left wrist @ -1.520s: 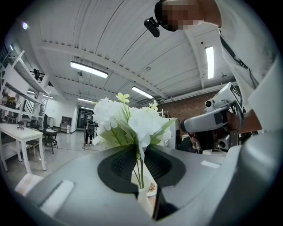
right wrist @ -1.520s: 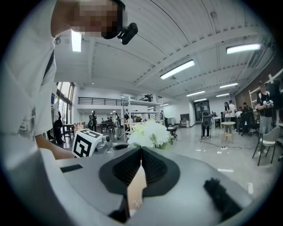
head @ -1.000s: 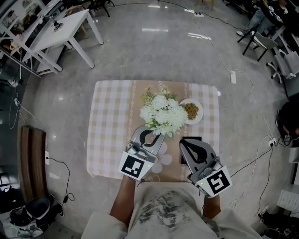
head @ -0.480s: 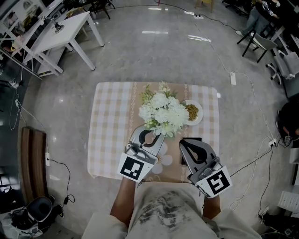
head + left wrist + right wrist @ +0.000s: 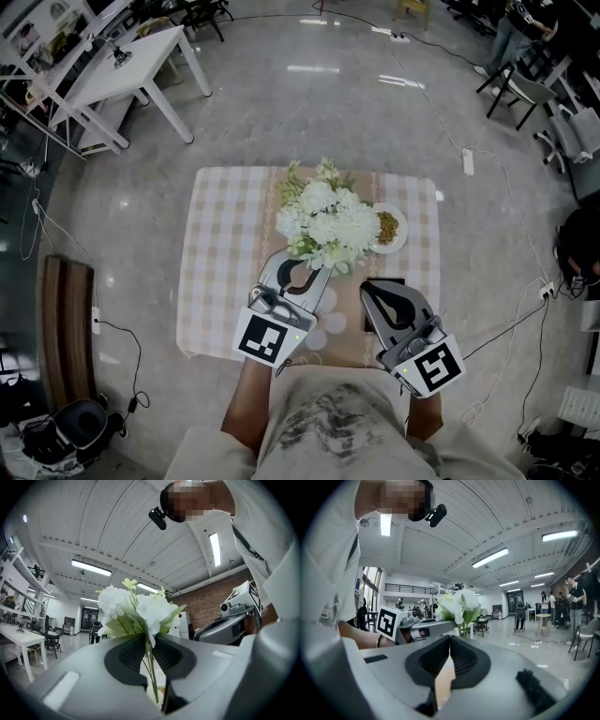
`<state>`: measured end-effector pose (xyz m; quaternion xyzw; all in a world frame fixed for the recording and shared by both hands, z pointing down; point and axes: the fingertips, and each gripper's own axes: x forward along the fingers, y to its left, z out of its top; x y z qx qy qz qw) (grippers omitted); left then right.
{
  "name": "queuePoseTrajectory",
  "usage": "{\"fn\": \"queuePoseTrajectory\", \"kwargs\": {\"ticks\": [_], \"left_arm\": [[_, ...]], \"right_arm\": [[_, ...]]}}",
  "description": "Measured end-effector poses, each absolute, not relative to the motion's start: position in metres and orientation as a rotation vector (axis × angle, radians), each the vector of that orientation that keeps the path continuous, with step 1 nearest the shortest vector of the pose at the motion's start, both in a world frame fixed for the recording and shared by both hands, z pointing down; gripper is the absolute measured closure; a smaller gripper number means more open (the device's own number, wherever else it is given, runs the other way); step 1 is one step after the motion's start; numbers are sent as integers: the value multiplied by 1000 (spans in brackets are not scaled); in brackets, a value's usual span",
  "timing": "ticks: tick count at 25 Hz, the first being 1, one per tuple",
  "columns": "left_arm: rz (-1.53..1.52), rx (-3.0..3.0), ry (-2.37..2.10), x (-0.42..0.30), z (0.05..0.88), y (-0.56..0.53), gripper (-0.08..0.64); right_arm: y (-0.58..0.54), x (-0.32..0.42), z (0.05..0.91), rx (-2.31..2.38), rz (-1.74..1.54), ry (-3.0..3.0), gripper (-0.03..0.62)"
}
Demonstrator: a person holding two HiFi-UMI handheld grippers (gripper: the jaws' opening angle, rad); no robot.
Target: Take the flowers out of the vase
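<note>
A bunch of white flowers [image 5: 326, 223] with green leaves stands over the middle of the checked table [image 5: 220, 272]. My left gripper [image 5: 302, 265] is shut on the green stems [image 5: 151, 667] just below the blooms [image 5: 136, 609]. The vase is hidden under the bouquet in the head view. My right gripper [image 5: 371, 287] hangs to the right of the flowers, jaws shut with nothing between them [image 5: 449, 641]. In the right gripper view the bouquet [image 5: 459, 605] and the left gripper [image 5: 424, 626] show to the left ahead.
A white plate [image 5: 394, 242] holding brown bits sits right of the flowers. A black flat object [image 5: 384, 279] lies under my right gripper. On the floor are a white table [image 5: 122, 66], a power strip [image 5: 467, 155] with cables and a wooden bench [image 5: 66, 319].
The bouquet and my left gripper have risen a little, so the flowers sit higher and larger in the head view. The right gripper has kept still.
</note>
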<state>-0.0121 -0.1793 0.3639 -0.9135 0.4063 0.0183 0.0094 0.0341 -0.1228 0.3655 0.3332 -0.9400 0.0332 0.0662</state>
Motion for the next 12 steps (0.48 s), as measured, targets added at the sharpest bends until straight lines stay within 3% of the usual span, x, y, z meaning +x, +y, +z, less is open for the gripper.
{"fn": "queuePoseTrajectory", "kwargs": {"ticks": [12], "left_arm": [[62, -2808, 1272, -16, 350, -178, 529]], "right_arm": [[-120, 34, 364, 999, 91, -2838, 575]]}}
